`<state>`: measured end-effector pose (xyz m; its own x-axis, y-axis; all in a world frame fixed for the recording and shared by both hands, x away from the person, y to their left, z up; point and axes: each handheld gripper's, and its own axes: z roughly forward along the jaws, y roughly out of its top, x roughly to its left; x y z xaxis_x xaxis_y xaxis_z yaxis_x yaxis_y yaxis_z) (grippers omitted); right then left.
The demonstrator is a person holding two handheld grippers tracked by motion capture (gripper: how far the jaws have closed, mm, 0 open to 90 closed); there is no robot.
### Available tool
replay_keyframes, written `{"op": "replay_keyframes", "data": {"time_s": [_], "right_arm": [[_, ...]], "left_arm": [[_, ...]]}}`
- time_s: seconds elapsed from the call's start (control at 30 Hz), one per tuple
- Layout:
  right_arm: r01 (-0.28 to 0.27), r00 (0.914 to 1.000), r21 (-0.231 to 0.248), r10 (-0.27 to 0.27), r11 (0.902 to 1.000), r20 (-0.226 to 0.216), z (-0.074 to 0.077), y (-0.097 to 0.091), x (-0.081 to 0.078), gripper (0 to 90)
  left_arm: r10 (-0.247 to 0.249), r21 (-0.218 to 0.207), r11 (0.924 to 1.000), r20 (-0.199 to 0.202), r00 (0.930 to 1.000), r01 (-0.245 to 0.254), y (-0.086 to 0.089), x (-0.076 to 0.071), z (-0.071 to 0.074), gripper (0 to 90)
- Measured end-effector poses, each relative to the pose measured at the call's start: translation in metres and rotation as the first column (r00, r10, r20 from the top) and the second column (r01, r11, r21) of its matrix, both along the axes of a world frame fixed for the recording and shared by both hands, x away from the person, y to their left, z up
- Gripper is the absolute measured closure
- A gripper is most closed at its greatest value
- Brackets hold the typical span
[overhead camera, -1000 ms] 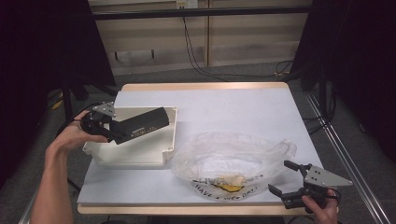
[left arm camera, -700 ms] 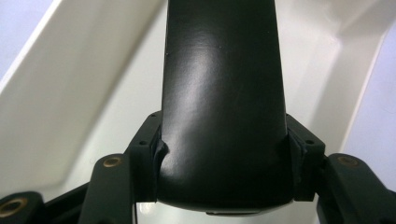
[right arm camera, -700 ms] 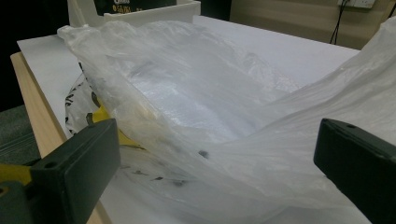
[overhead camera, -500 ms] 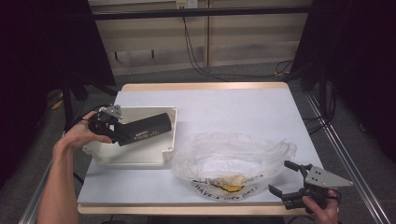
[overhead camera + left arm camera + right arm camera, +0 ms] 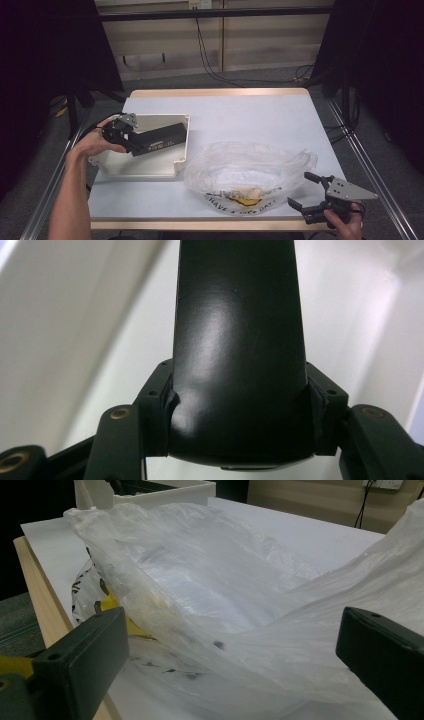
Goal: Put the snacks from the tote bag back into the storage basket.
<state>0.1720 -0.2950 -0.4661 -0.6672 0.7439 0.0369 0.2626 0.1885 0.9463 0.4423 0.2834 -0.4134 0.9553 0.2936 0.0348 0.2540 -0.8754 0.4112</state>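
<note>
The left gripper point(image 5: 131, 142) pinches a black box point(image 5: 159, 140), holding it low inside the white tray point(image 5: 145, 167). The right gripper point(image 5: 306, 190), jaws spread, waits beside the plastic bag point(image 5: 250, 167). Placing seems underway; next, release calls for the box resting flat.

Black bar point(image 5: 239, 355) far end: cut off by the top edge of the left gripper view.
Label on bar point(image 5: 161, 143): too small to read.
Bag point(image 5: 250, 167) print: partly readable, letters folded under.
Yellow thing in bag point(image 5: 247, 199): blurred by plastic, kind unclear.
Right gripper point(image 5: 240, 680) jaw bases: cut off below.
</note>
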Motion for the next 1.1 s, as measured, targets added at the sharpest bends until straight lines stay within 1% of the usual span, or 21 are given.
{"op": "replay_keyframes", "data": {"time_s": [0.03,0.07,0.13,0.17,0.2,0.23,0.37,0.4,0.43,0.53,0.6,0.63,0.67,0.73,0.77,0.8,0.87,0.9,0.93,0.97,1.1], "right_arm": [[-0.003,1.0000,-0.003,0.003,1.0000,0.000,0.000,0.000,0.000,0.3],[-0.003,1.0000,-0.003,0.003,1.0000,0.000,0.000,0.000,0.000,0.3],[-0.006,1.0000,-0.002,0.006,1.0000,-0.001,0.000,0.001,0.000,0.3],[-0.013,0.9999,-0.006,0.013,0.9999,-0.005,0.000,0.000,0.000,0.3],[-0.007,1.0000,-0.005,0.007,1.0000,-0.002,0.000,0.001,0.000,0.3],[-0.007,1.0000,-0.006,0.007,1.0000,0.000,0.000,0.001,0.000,0.3],[-0.011,0.9999,-0.011,0.011,0.9999,0.001,0.000,0.002,0.000,0.3],[-0.007,1.0000,-0.007,0.007,0.9999,-0.001,0.000,0.002,0.000,0.3],[-0.009,1.0000,-0.009,0.009,0.9999,-0.001,0.000,0.002,0.000,0.3],[-0.009,1.0000,-0.010,0.009,0.9999,-0.001,0.000,0.002,0.000,0.3],[-0.010,0.9999,-0.007,0.010,0.9999,-0.004,0.000,0.002,0.000,0.3],[-0.007,1.0000,-0.009,0.007,0.9999,-0.001,0.000,0.002,0.000,0.3],[-0.007,1.0000,-0.009,0.007,0.9999,-0.001,0.000,0.002,0.000,0.3],[-0.013,0.9999,-0.007,0.013,0.9999,-0.005,0.000,0.002,0.000,0.3],[-0.012,0.9999,-0.008,0.012,0.9999,-0.002,0.000,0.002,0.000,0.3],[-0.011,0.9999,-0.005,0.011,0.9999,-0.003,0.000,0.002,0.000,0.3],[-0.008,1.0000,-0.008,0.009,0.9999,0.001,0.000,0.002,0.000,0.3],[-0.011,0.9999,-0.007,0.011,0.9999,-0.005,0.000,0.002,0.000,0.3],[-0.015,0.9999,-0.010,0.015,0.9998,-0.006,0.000,0.001,0.000,0.2],[-0.014,0.9999,-0.011,0.014,0.9998,-0.005,0.000,0.001,0.000,0.3],[-0.008,1.0000,-0.008,0.008,0.9999,-0.003,0.000,0.002,0.000,0.3]], "left_arm": [[0.011,-0.006,0.9999,0.000,0.9999,-0.011,-0.001,0.000,-0.001,43.0],[0.008,0.009,0.9999,-0.002,1.0000,-0.008,-0.001,0.002,-0.002,43.0],[0.018,0.003,0.9998,-0.002,0.9998,-0.018,-0.002,0.004,-0.003,43.0],[0.031,-0.002,0.9995,-0.009,0.9995,-0.031,-0.003,0.004,-0.004,43.0],[0.018,0.007,0.9998,-0.002,0.9998,-0.018,-0.002,0.007,-0.004,42.9],[0.030,0.004,0.9995,-0.004,0.9995,-0.030,-0.003,0.007,-0.004,42.9],[0.043,0.017,0.9989,-0.006,0.9990,-0.043,-0.004,0.009,-0.005,42.1],[0.061,0.007,0.9981,-0.011,0.9981,-0.061,-0.005,0.008,-0.006,42.0],[0.049,0.019,0.9986,-0.013,0.9987,-0.049,-0.005,0.010,-0.005,41.6],[0.053,0.026,0.9983,-0.019,0.9984,-0.052,-0.005,0.011,-0.007,41.4],[0.029,0.030,0.9991,-0.019,0.9994,-0.029,-0.006,0.010,-0.010,42.5],[0.032,0.036,0.9989,-0.021,0.9993,-0.031,-0.005,0.009,-0.012,42.7],[0.025,0.035,0.9991,-0.033,0.9991,-0.024,-0.005,0.010,-0.013,42.9],[0.032,0.025,0.9992,-0.047,0.9984,-0.031,-0.004,0.011,-0.015,42.9],[0.035,0.025,0.9991,-0.048,0.9983,-0.034,-0.004,0.012,-0.016,42.9],[0.031,0.038,0.9988,-0.049,0.9983,-0.029,-0.004,0.013,-0.017,42.8],[0.031,0.042,0.9987,-0.054,0.9981,-0.029,-0.005,0.013,-0.018,42.7],[0.051,0.038,0.9981,-0.061,0.9968,-0.049,-0.005,0.012,-0.019,42.5],[0.049,0.050,0.9977,-0.050,0.9976,-0.046,-0.005,0.014,-0.019,42.0],[0.047,0.051,0.9977,-0.058,0.9972,-0.044,-0.006,0.014,-0.019,41.7],[0.081,0.054,0.9955,-0.063,0.9947,-0.078,-0.007,0.016,-0.019,39.8]]}}
